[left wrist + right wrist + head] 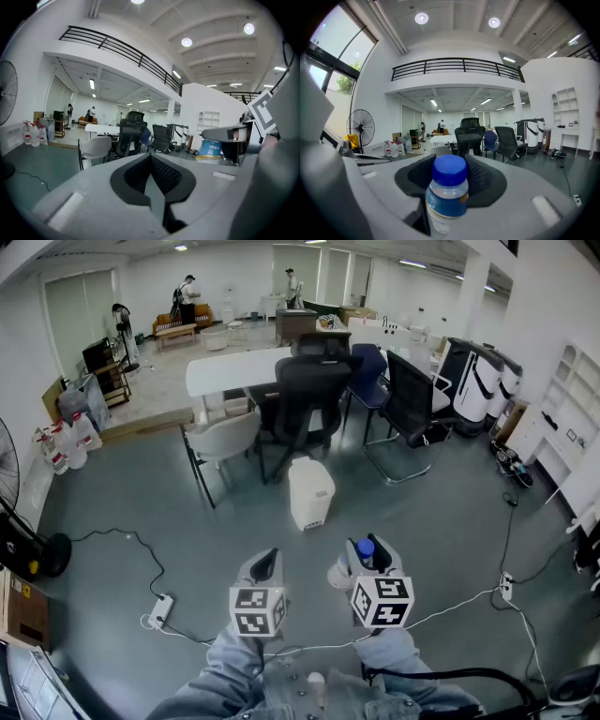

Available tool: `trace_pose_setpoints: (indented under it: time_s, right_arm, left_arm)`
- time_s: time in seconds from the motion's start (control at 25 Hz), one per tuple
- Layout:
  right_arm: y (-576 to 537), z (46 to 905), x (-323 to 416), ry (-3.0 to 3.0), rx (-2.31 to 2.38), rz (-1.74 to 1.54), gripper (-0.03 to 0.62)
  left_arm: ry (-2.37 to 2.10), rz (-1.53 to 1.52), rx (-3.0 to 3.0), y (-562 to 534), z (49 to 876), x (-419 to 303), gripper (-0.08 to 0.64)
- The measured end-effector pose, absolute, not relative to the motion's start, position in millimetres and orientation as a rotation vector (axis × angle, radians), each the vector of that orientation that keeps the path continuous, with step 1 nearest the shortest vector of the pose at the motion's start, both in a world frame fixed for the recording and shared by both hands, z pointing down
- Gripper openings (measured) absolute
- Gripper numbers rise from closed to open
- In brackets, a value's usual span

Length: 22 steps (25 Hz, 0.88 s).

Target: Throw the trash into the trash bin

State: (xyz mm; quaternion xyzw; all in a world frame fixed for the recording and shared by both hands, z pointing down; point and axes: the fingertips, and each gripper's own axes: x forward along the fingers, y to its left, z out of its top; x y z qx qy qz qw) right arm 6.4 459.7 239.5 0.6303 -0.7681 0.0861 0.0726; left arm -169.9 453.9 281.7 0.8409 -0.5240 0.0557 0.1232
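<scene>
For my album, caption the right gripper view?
Jaws of the right gripper hold a small blue-capped clear plastic bottle, facing black office chairs.

Probably an open office: swivel chairs (pixel 309 390) around a white table (pixel 225 371).

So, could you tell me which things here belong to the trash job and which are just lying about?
Job: clear plastic bottle with blue cap, held in the right tongs; white plastic trash bin; left tongs, shut, empty.
Lying about: black mesh office chairs; white table; white power strip; black floor fan.
</scene>
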Motion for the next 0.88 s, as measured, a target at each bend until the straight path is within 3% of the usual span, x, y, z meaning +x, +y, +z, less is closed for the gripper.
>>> trace_pose_setpoints:
  time_s: [0.88]
  right_arm:
    - [463,261,-6,-2.250,2.002,0.379,0.198]
  left_arm:
    - [-1.456,0.146,2.401,441,310,-205,0.008]
